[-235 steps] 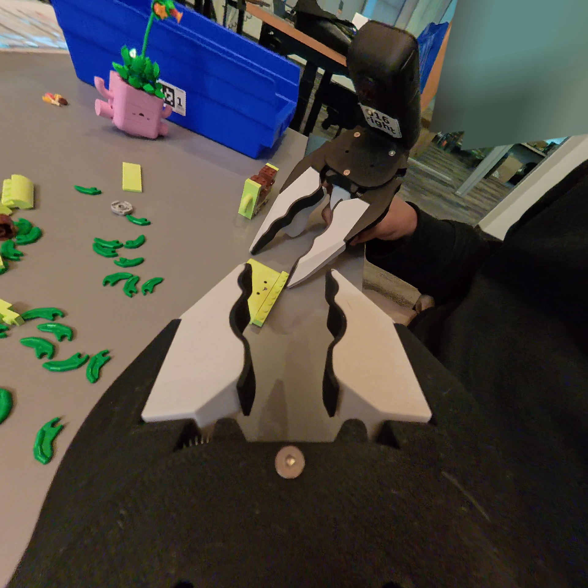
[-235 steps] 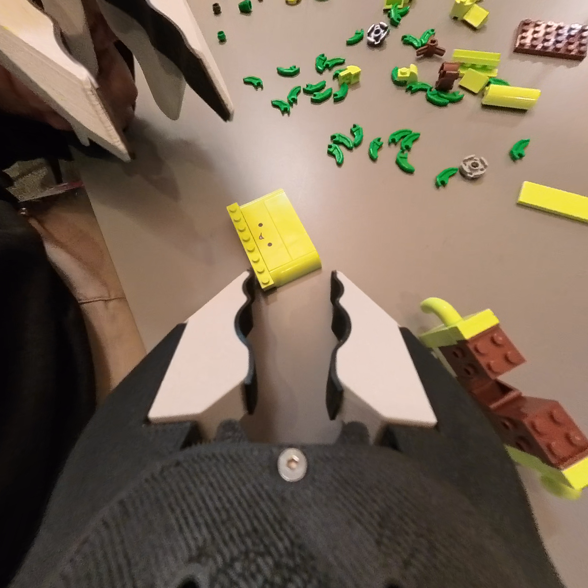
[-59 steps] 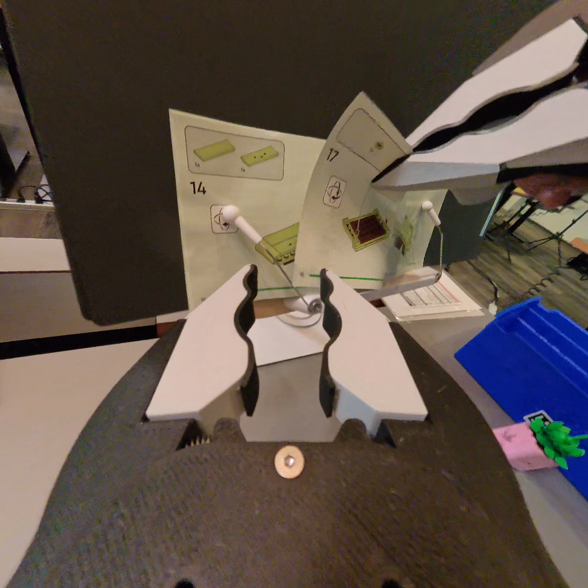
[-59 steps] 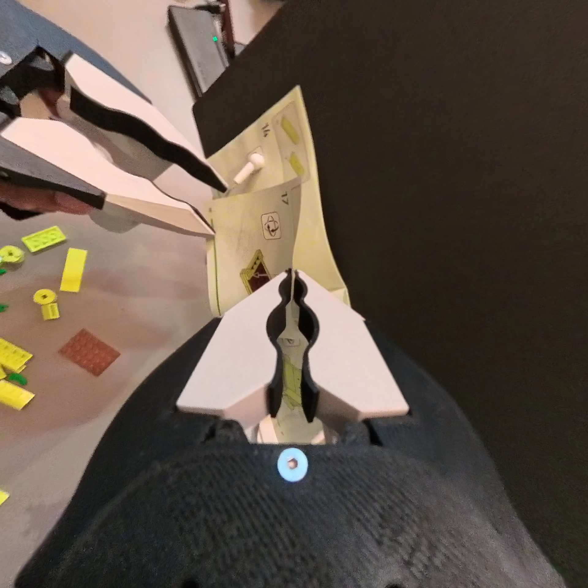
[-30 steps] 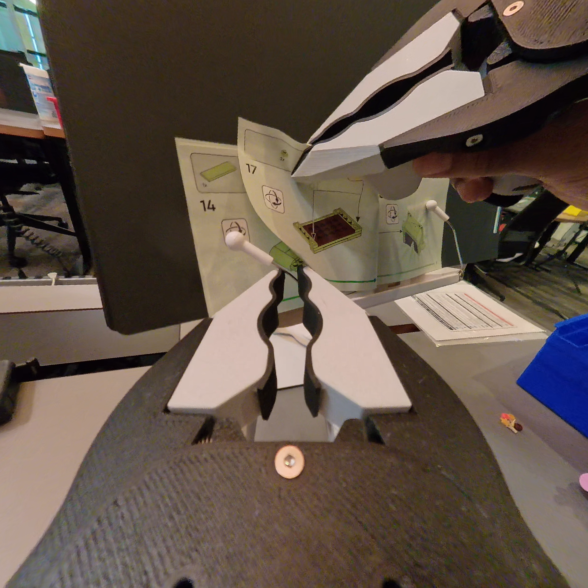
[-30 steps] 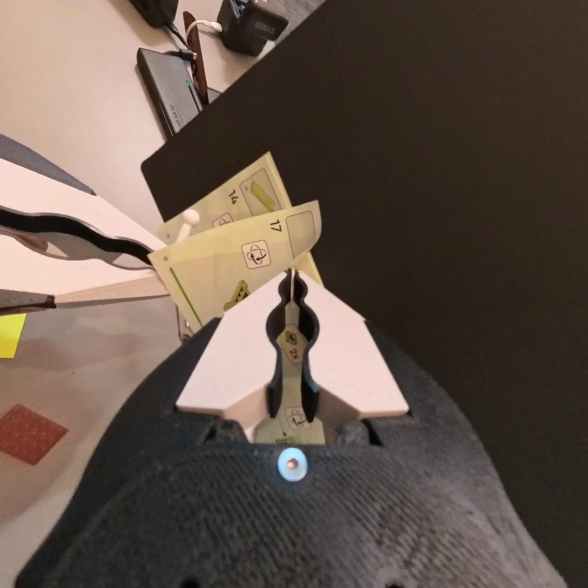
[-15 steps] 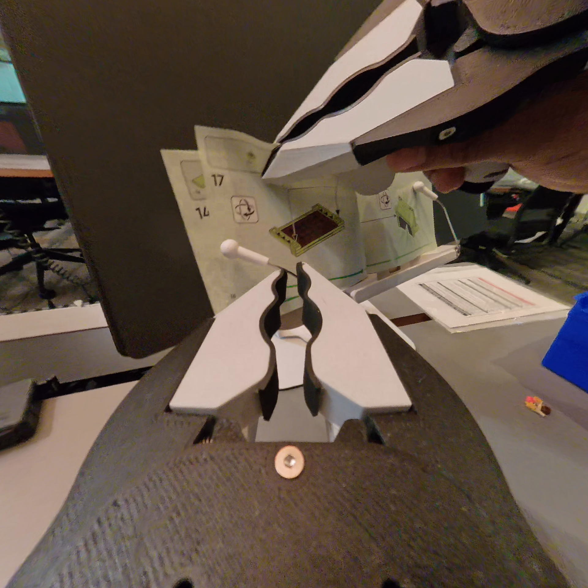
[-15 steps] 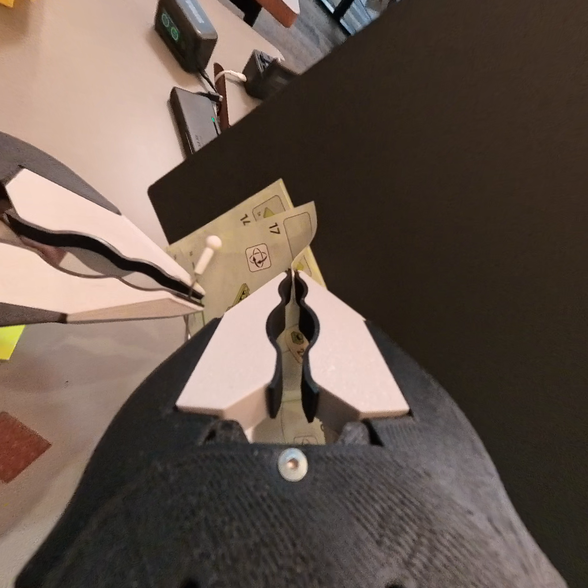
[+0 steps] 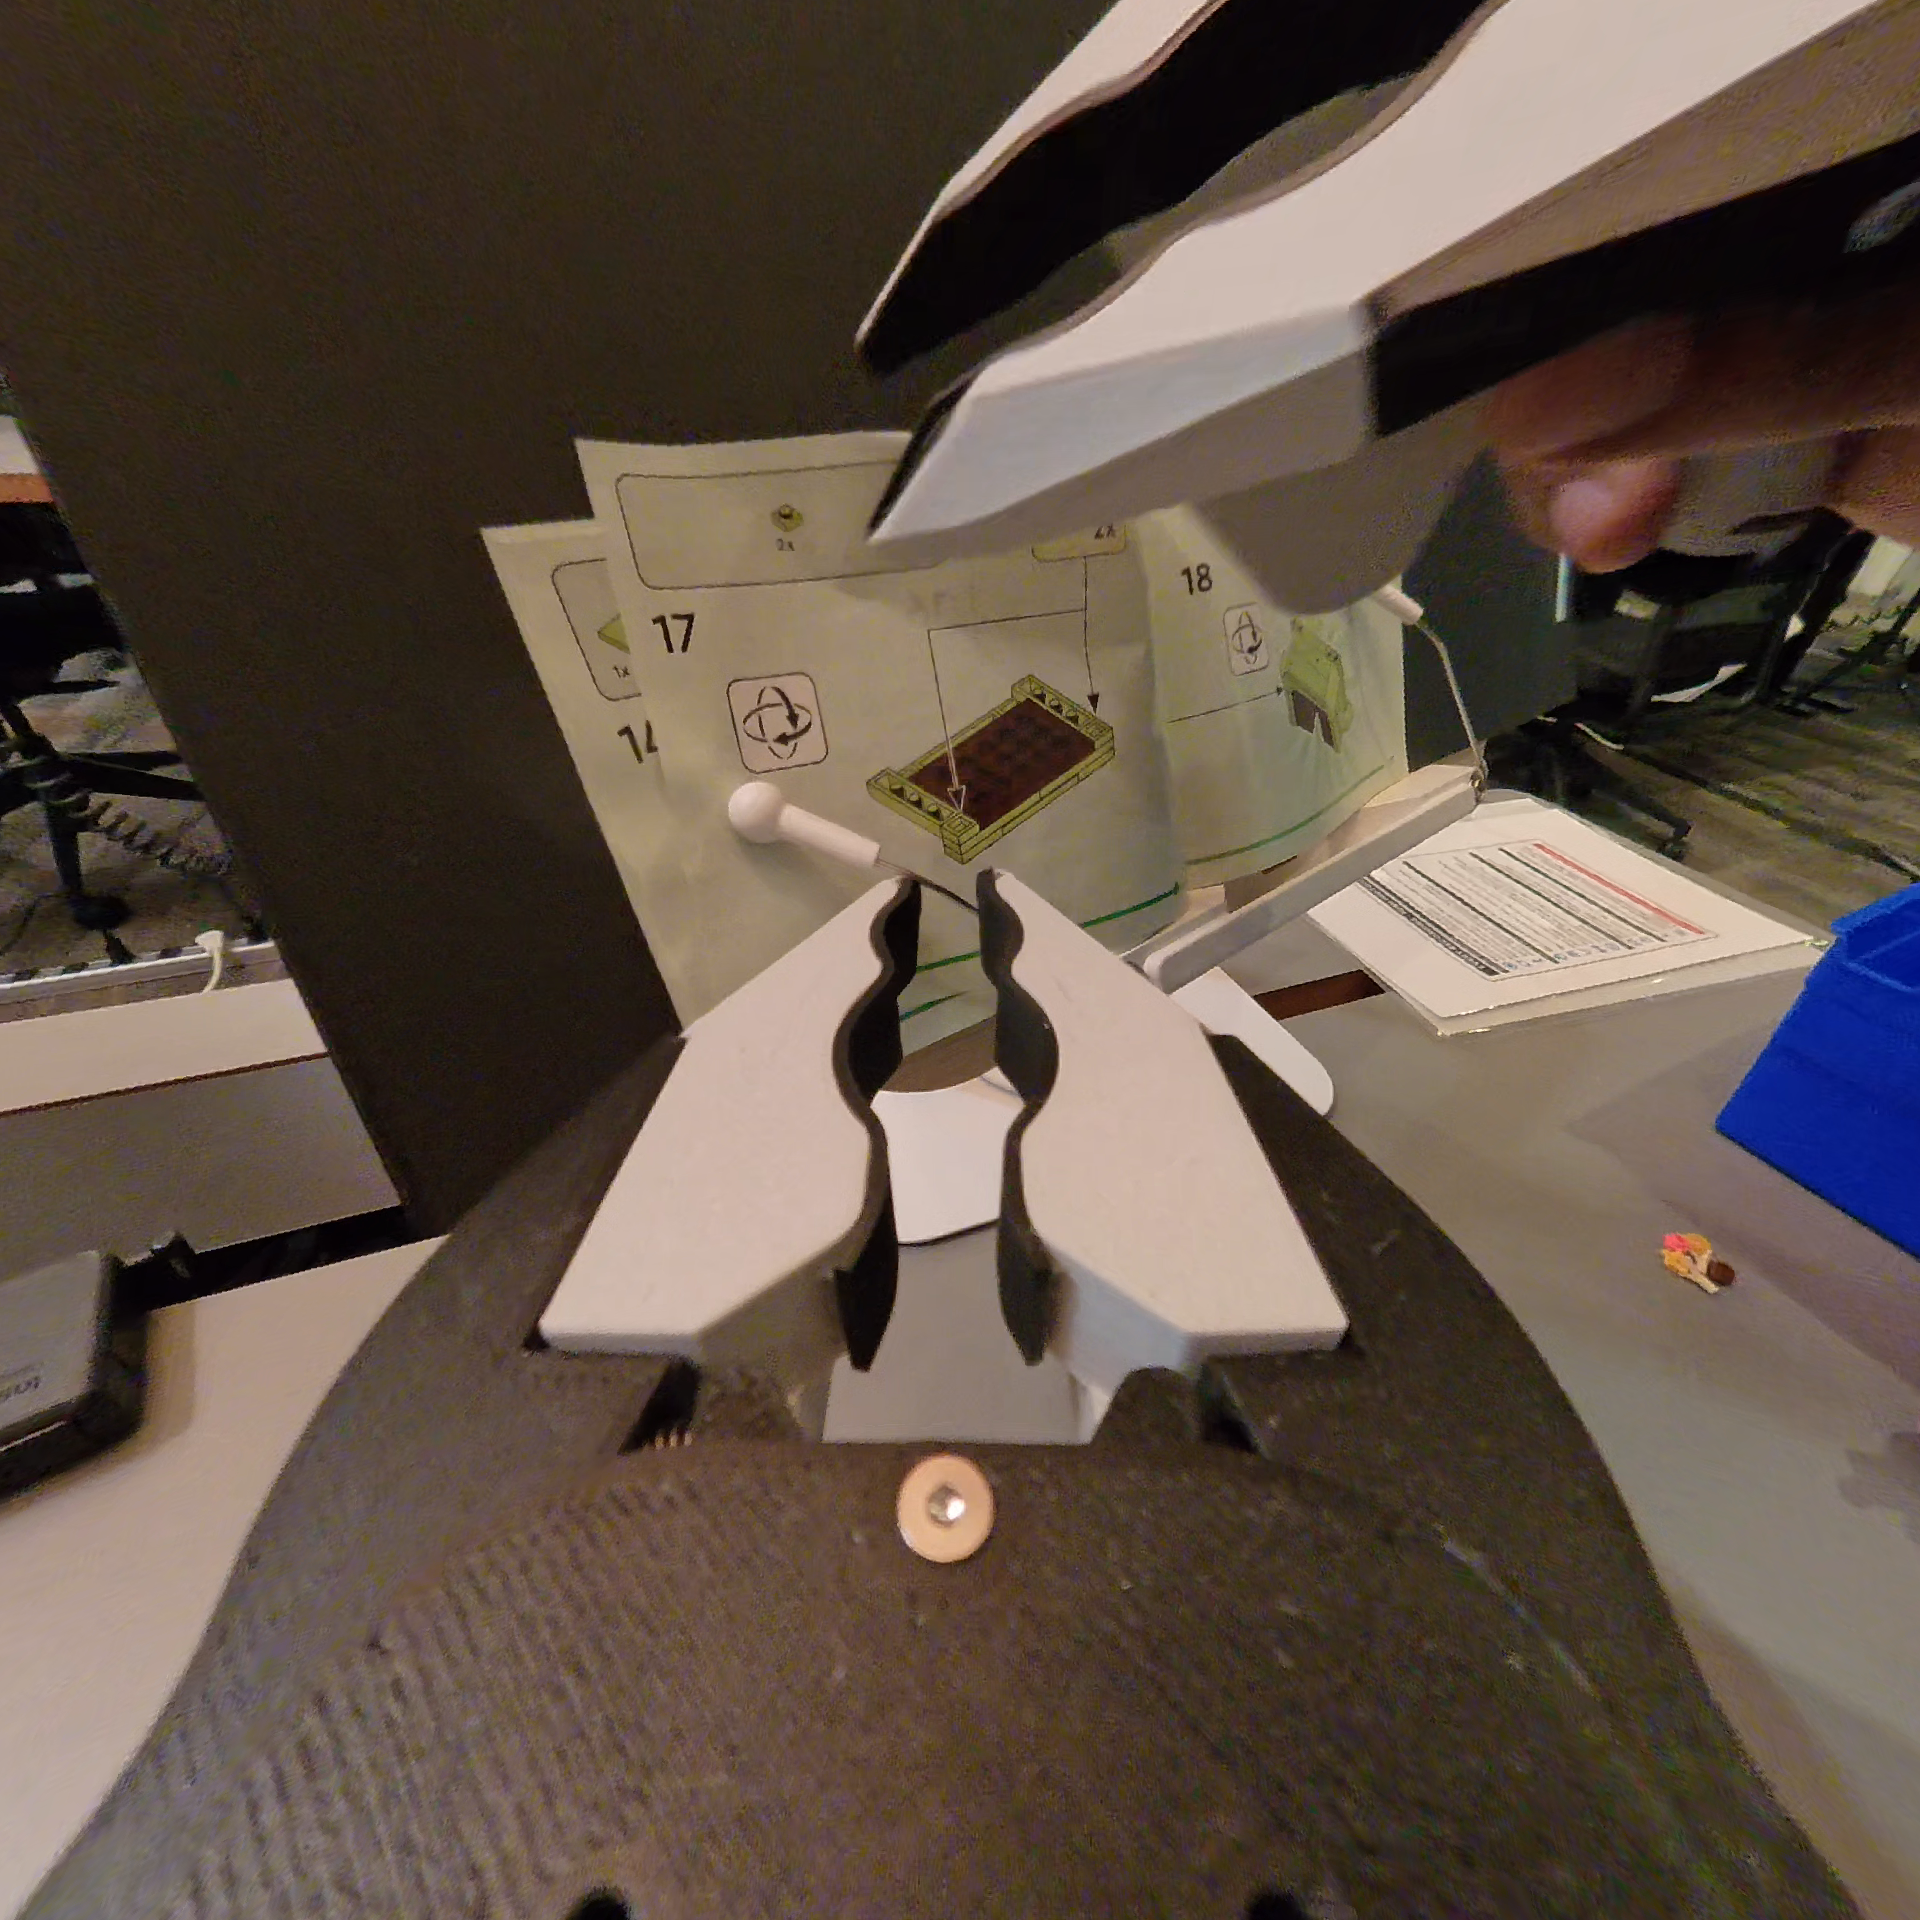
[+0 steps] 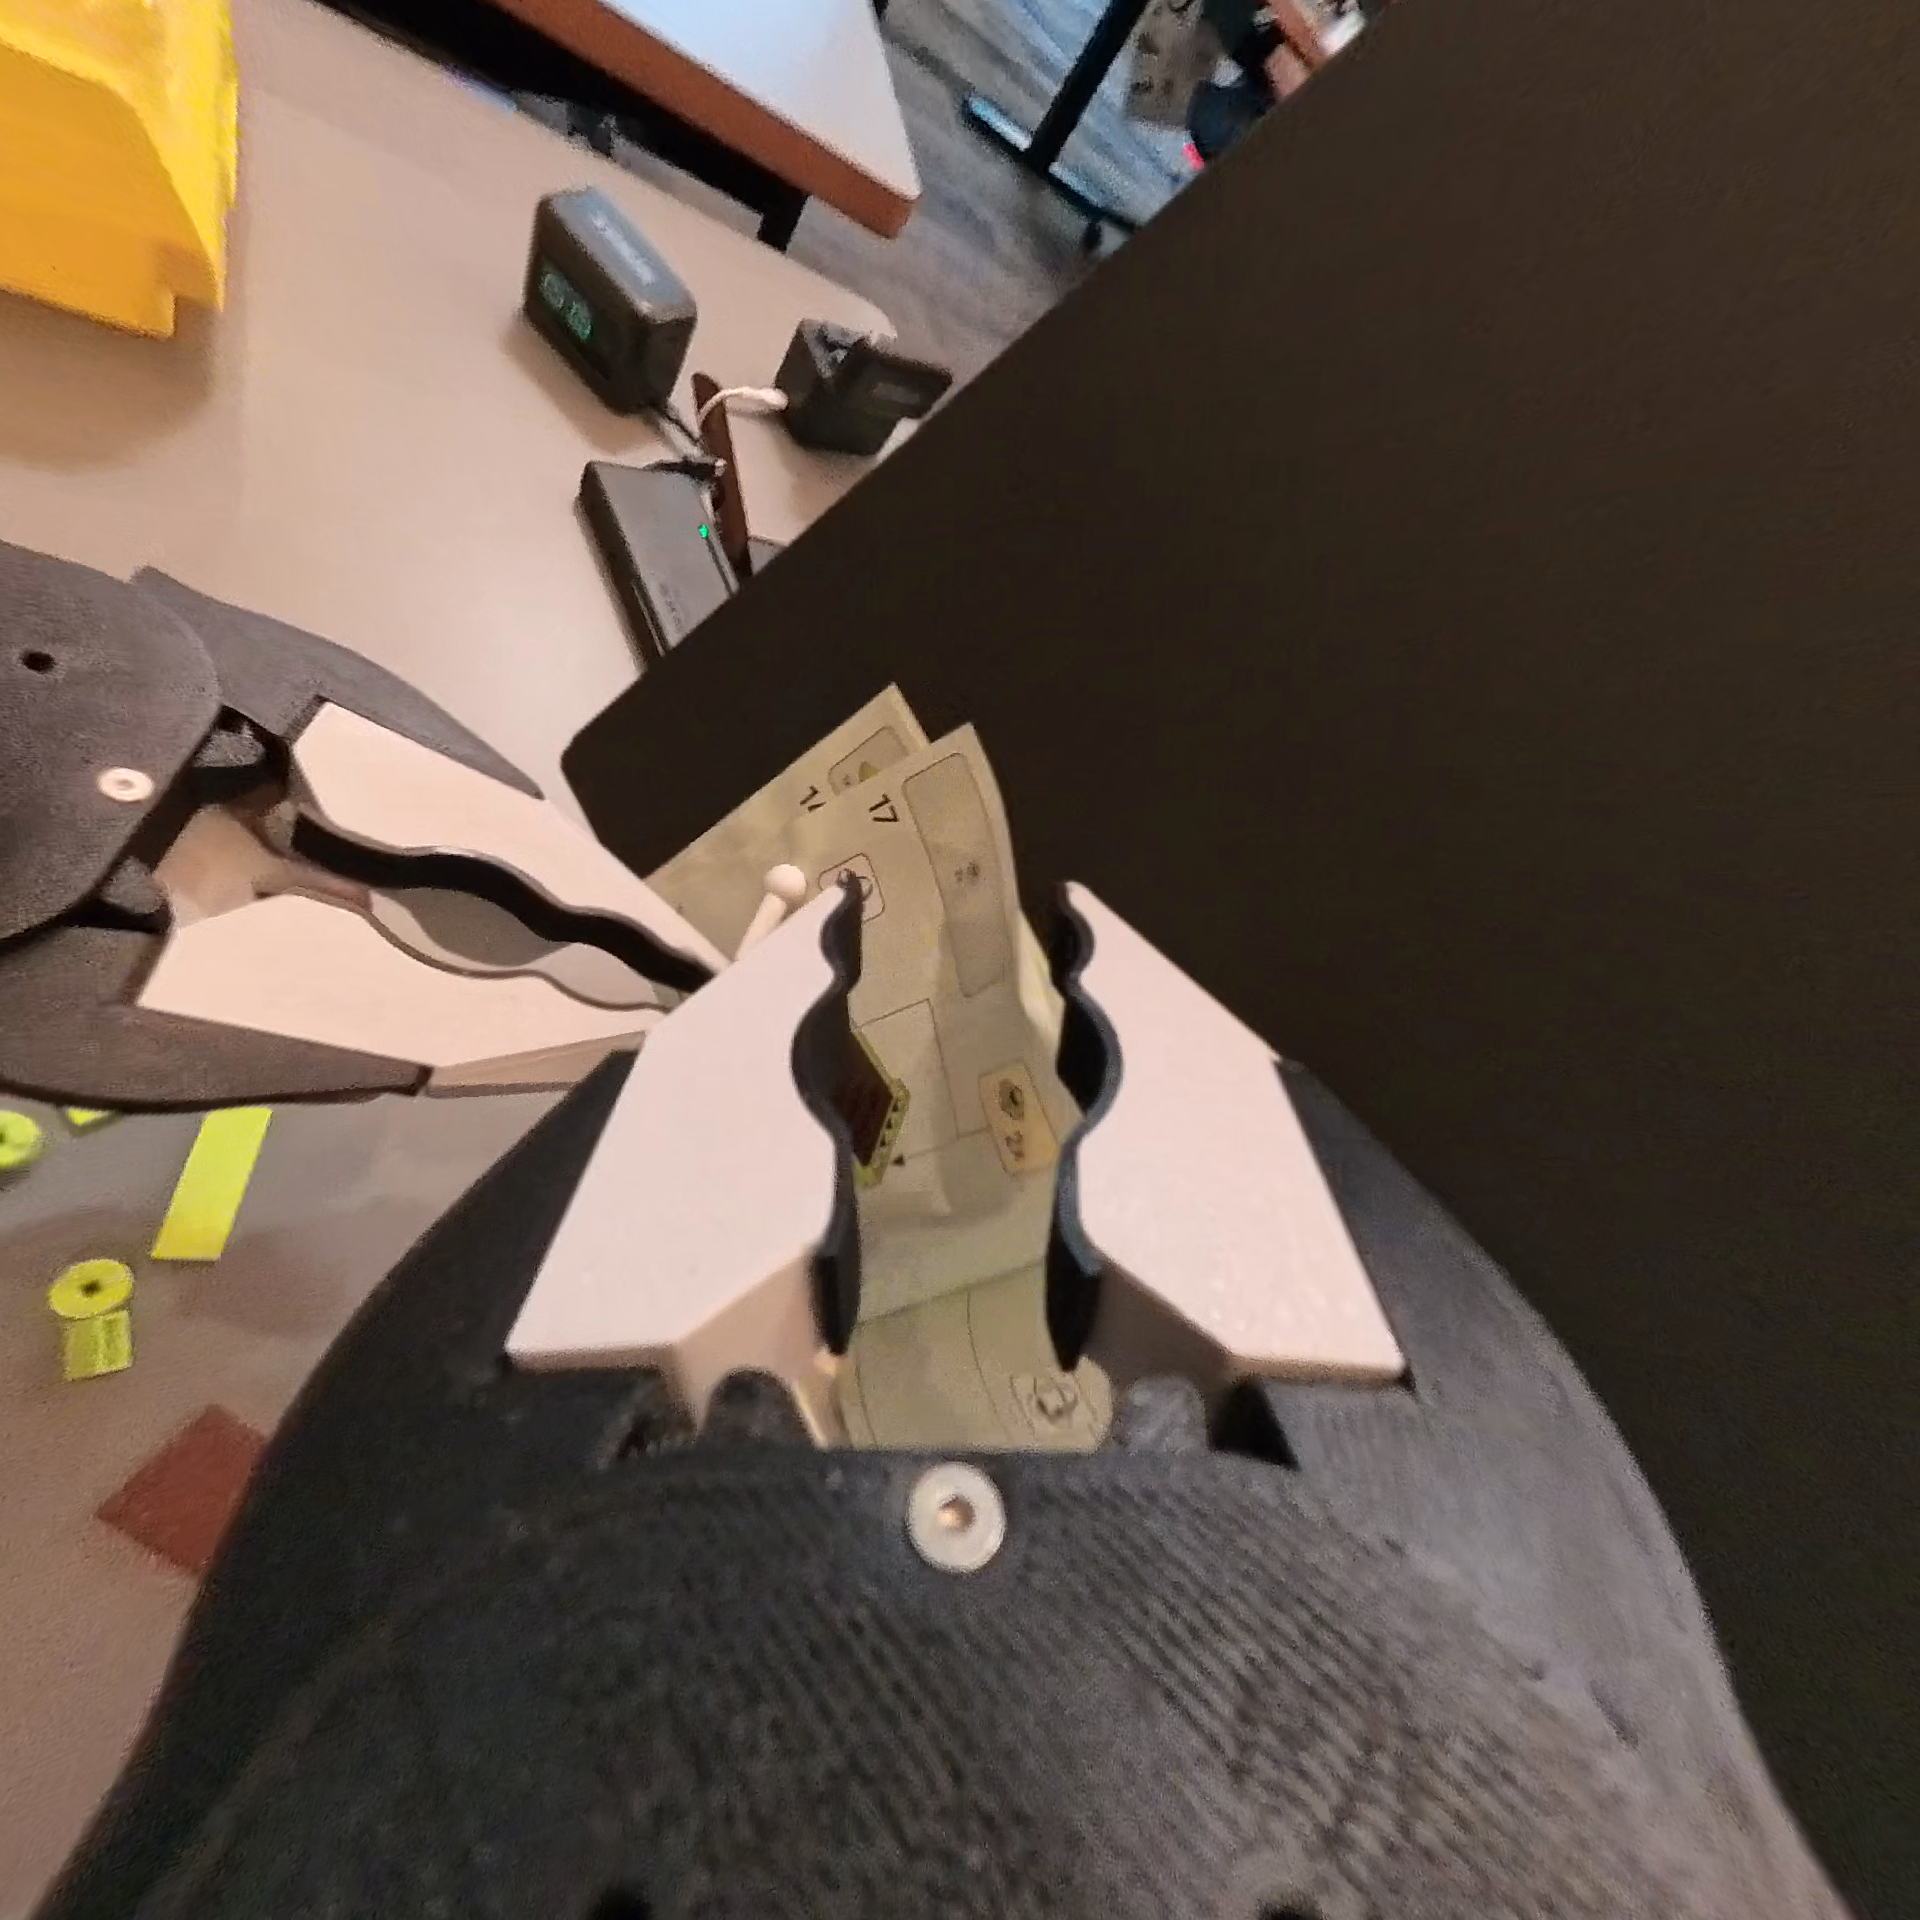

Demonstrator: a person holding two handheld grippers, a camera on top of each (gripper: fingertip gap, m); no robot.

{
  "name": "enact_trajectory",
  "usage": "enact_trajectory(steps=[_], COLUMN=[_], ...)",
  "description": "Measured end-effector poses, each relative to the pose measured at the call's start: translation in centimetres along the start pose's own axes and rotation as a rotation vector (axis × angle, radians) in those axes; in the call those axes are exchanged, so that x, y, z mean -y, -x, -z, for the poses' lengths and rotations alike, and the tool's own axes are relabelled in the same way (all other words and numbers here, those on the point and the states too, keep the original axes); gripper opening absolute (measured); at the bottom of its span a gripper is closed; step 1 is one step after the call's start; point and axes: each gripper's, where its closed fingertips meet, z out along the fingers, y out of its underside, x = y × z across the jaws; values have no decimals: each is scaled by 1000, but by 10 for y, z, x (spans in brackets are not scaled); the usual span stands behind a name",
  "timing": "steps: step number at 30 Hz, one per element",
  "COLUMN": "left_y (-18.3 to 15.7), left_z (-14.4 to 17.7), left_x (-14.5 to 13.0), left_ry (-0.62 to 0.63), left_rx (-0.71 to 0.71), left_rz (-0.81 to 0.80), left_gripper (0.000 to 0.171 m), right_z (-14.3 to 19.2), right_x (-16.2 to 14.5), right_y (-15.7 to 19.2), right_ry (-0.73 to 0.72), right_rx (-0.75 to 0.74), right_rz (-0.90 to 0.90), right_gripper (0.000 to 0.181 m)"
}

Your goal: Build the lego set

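The instruction booklet (image 9: 935, 675) stands on a white stand (image 9: 1247, 914) against a black panel. Its turned page lies nearly flat. My left gripper (image 9: 948, 883) points at the bottom of the page. Its fingers are nearly closed with a narrow gap and hold nothing. The stand's white ball-tipped holding arm (image 9: 769, 816) ends just behind its tips. My right gripper (image 10: 956, 904) is open, its fingers either side of the page (image 10: 956, 1039) without gripping it. It also shows in the left wrist view (image 9: 873, 436), above the top of the booklet.
The black panel (image 9: 416, 312) rises behind the booklet. A laminated sheet (image 9: 1538, 914) and a blue bin (image 9: 1849, 1060) lie to the right. Black chargers (image 10: 608, 301) and a yellow bin (image 10: 104, 156) lie to the left. Lime pieces (image 10: 213, 1179) and a brown plate (image 10: 182, 1486) lie on the table. My right fingertips sit around 8 cm from my left ones. The brown plate (image 10: 182, 1486) sits 20 cm or so from the ends of my left fingers.
My right gripper, which was shut on the page and carried it leftward, has opened and let it go. The page now lies nearly flat. My left gripper has stayed narrowed at the stand's arm.
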Motion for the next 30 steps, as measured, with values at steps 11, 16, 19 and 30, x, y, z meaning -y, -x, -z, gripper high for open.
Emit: enact_trajectory(steps=[11,16,19,30], left_y=[-42,-98,-132,-231], left_z=[79,144,184,293], left_x=[2,-35,-70,-166], left_ry=[71,198,289,492], left_rx=[-153,-356,-446,-724], left_rz=[38,5,-49,-255], left_gripper=[28,31,33,72], right_z=[176,224,231,258], right_x=[12,-28,-64,-87], right_y=[108,213,269,325], right_ry=[-59,-27,21,-208], right_rx=[-53,-119,-166,-173], right_rz=[-335,-546,-644,-906], right_gripper=[55,53,53,43])
